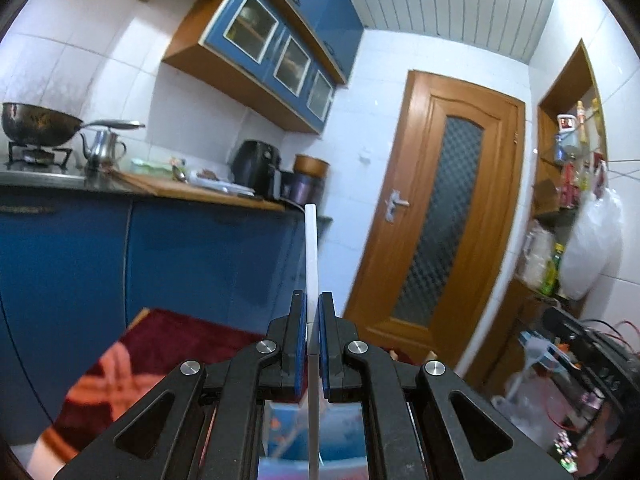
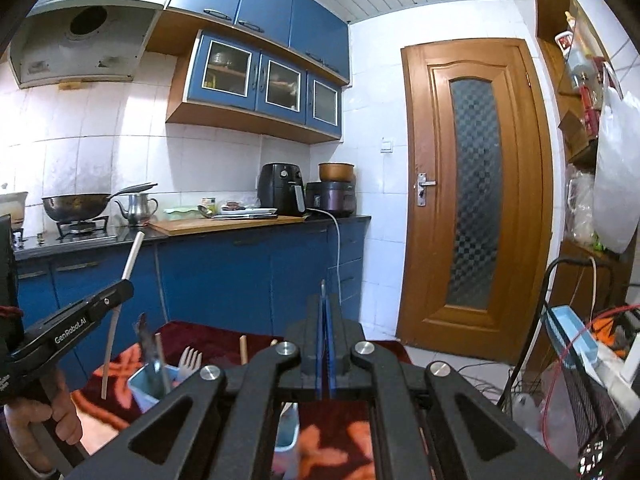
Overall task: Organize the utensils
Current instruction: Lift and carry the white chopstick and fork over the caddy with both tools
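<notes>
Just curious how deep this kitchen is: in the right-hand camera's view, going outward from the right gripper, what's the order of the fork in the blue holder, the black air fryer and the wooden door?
From the right gripper:
1. Fork, just below and left, standing in the blue holder.
2. Black air fryer, on the counter across the room, left of centre.
3. Wooden door, at the back wall, right.

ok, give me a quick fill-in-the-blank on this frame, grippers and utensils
The left gripper is shut on a white ____.
The fork stands in a light ____ holder.
The right gripper grips something thin; its jaws are ____.
The wok sits on the ____.

Missing: stick; blue; shut; stove
</notes>
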A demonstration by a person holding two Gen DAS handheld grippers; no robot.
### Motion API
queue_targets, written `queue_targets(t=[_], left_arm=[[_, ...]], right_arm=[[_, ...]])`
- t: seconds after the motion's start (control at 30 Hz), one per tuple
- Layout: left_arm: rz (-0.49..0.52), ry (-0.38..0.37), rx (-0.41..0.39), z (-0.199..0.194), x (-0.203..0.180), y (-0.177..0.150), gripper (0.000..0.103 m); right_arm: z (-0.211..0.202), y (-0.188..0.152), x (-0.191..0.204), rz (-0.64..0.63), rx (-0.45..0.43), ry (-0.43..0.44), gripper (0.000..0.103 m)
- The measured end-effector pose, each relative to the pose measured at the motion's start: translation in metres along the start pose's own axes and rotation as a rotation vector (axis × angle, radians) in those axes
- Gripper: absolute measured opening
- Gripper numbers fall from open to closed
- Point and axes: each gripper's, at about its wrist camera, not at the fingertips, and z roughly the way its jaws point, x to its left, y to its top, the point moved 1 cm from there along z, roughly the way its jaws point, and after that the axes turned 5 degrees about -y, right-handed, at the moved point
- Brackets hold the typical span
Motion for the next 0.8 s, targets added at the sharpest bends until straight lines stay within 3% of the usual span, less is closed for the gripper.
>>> queue_targets(t=[0.5,0.8], left_arm=[[0.086,0.183,-0.15,0.028,0.006,-0.034,0.006],[0.122,0.129,-0.13,0.013,0.003,-0.04,0.006]], right_arm=[[0.041,-0.014,0.019,-0.08,-0.011,0.003,0.003],[0.052,-0.037,0.033,-0.093,0.073,0.117,0.004]])
